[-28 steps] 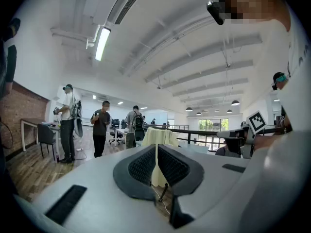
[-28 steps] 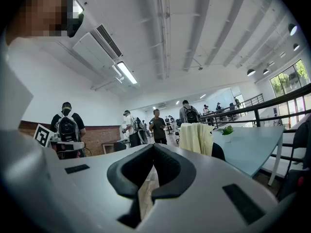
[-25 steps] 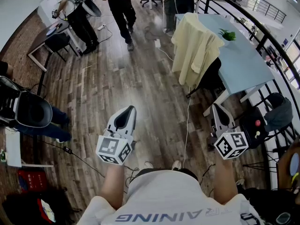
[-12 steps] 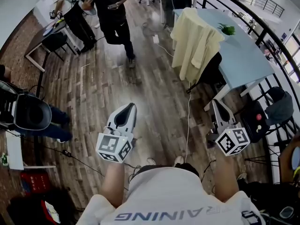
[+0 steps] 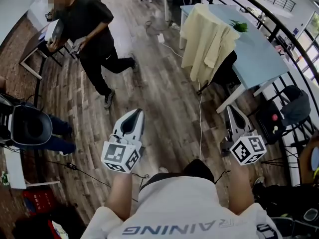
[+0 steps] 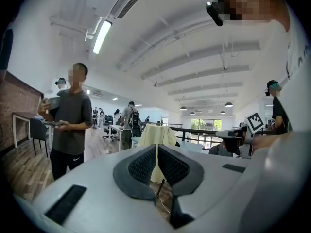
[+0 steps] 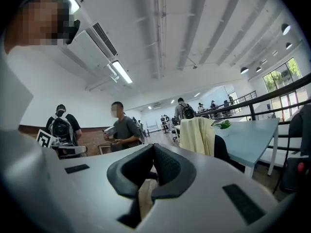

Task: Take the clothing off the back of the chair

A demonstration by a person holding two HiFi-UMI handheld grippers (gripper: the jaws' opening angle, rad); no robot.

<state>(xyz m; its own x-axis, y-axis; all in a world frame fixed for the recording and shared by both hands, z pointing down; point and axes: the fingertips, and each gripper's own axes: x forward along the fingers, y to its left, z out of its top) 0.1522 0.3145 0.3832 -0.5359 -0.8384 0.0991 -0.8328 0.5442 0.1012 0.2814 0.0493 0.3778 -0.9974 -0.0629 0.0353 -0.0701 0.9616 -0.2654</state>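
A pale yellow garment [image 5: 204, 41] hangs over the back of a black chair [image 5: 224, 76] at the light blue table [image 5: 259, 59], well ahead of me on the right. The left gripper view shows the garment [image 6: 158, 135] straight beyond the jaws; in the right gripper view the garment [image 7: 199, 136] is to the right. My left gripper [image 5: 131, 119] is shut and holds nothing. My right gripper [image 5: 230, 109] is also shut and empty. Both are held level over the wooden floor, far short of the chair.
A person in dark clothes [image 5: 87, 34] strides across the floor ahead on the left. A cable [image 5: 200, 118] runs along the floor toward the chair. A small green plant [image 5: 239, 26] sits on the table. A black railing [image 5: 294, 49] lines the right side; another chair [image 5: 30, 126] stands left.
The person in dark clothes has walked much closer, from the far end toward the left middle of the floor. The view has edged forward toward the chair. Both grippers stayed shut.
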